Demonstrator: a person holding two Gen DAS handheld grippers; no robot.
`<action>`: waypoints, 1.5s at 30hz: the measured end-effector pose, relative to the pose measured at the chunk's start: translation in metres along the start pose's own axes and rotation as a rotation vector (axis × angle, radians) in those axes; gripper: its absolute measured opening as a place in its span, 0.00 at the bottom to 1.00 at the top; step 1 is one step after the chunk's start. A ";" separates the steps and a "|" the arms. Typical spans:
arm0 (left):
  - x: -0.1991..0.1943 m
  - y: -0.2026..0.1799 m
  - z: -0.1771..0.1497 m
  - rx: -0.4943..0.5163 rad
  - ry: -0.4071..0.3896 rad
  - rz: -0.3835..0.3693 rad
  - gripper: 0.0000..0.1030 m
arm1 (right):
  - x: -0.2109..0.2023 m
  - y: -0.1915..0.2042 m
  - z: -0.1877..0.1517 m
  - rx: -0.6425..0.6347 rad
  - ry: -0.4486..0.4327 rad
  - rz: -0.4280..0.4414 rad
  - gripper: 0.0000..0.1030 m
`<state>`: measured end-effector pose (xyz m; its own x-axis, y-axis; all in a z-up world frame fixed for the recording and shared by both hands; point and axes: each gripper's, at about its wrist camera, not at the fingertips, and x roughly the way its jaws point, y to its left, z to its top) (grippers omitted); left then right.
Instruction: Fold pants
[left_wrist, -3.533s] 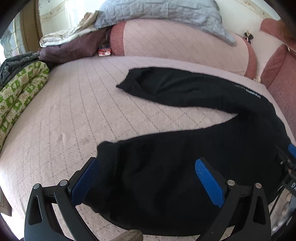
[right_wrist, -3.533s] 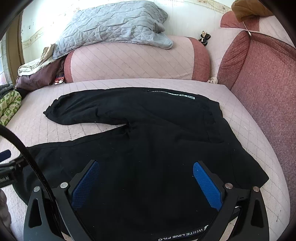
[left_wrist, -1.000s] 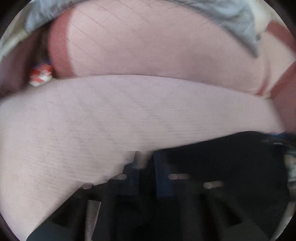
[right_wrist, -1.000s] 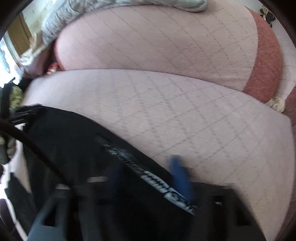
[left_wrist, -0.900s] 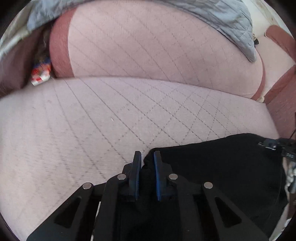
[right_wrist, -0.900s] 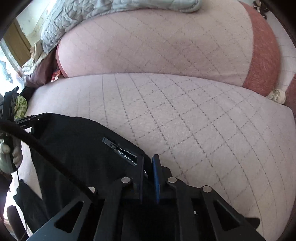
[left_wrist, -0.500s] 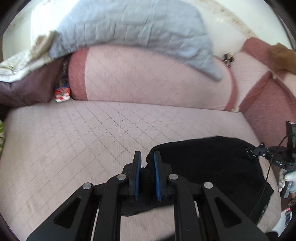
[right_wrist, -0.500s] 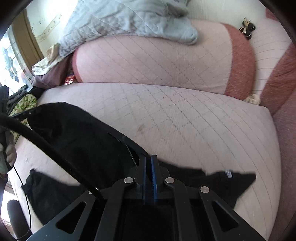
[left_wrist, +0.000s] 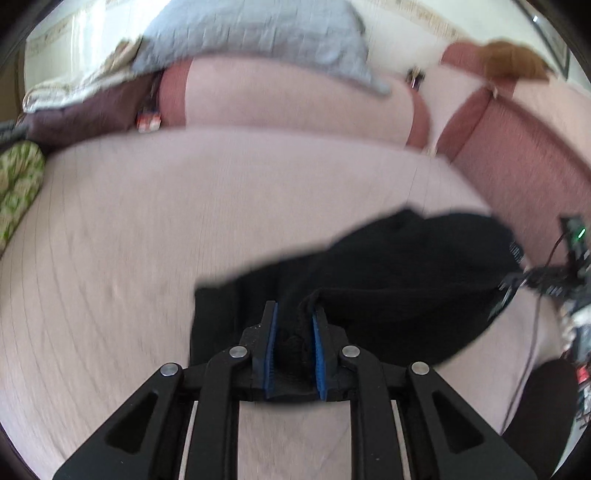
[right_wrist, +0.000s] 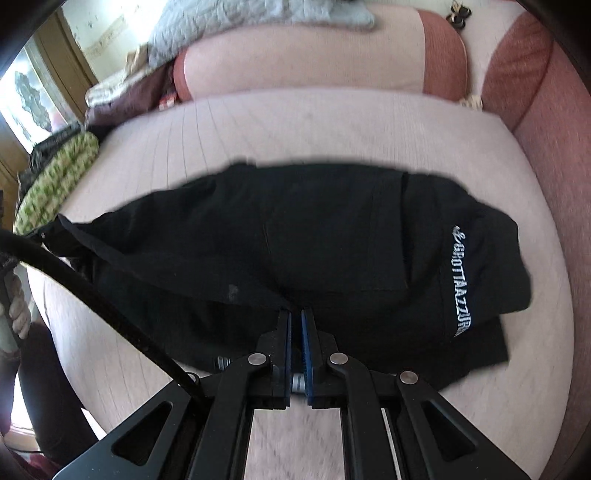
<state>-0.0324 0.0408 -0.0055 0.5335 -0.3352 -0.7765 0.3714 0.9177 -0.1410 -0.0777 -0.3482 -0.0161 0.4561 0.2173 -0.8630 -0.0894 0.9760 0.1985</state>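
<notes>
Clamped on a bunched edge of the black pants (left_wrist: 388, 280), my left claw (left_wrist: 294, 314) has its blue pads (left_wrist: 271, 343) drawn in against the fabric, with a thick wad of cloth filling the gap between them. From this left wrist view the pants lie in a dark heap on the pink quilted bed (left_wrist: 147, 229), spreading from my fingers toward the right side. Behind the bed sits a pink bolster (left_wrist: 288, 99) with a grey quilt (left_wrist: 258, 33) draped over it. A green patterned cushion (left_wrist: 18, 184) sits at the far left edge. At the right edge I can make out part of my other claw's rig, blurred by motion.

From the right wrist view, my right claw (right_wrist: 295, 317) is pressed nearly together, pinching a thin edge of the pants (right_wrist: 295, 240) at their near side. The garment lies folded over on the bed (right_wrist: 332, 125), stretching from left to right across the middle of the view. A strip of white lettering (right_wrist: 460, 280) runs along the fabric on the right. A black cable (right_wrist: 92, 295) crosses the lower left, and my left hand (right_wrist: 16, 302) shows at the left edge. The green cushion (right_wrist: 55, 177) lies beyond it, with the bolster (right_wrist: 314, 62) at the back.
</notes>
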 end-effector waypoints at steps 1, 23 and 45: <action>0.003 -0.001 -0.010 0.001 0.019 0.014 0.17 | 0.001 0.001 -0.007 -0.002 0.010 -0.001 0.05; -0.028 0.088 -0.021 -0.402 -0.016 -0.020 0.50 | -0.041 0.036 0.013 -0.063 0.024 -0.088 0.44; 0.015 0.113 -0.014 -0.478 -0.010 -0.042 0.51 | 0.124 0.068 0.169 -0.011 0.100 -0.087 0.09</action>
<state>0.0068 0.1429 -0.0421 0.5334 -0.3736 -0.7589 0.0023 0.8978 -0.4403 0.1226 -0.2573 -0.0313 0.3723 0.1319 -0.9187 -0.0632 0.9912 0.1167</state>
